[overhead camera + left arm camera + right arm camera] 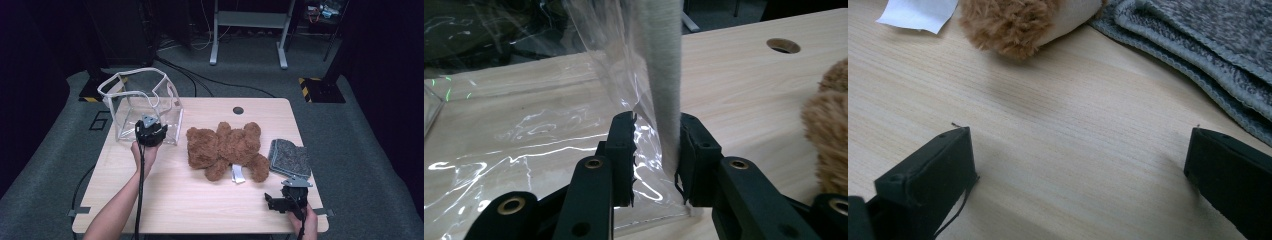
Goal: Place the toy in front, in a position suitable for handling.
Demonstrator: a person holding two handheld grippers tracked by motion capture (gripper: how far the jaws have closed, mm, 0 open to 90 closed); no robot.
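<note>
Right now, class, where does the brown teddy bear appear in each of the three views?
High view: teddy bear lies at table centre, between the clear bag and the grey cloth.
Left gripper view: its fur shows at the right edge.
Right gripper view: a paw at top.
Shared landmark: the wooden table.

One bag (145,102), one teddy bear (227,149), one cloth (290,157)
</note>
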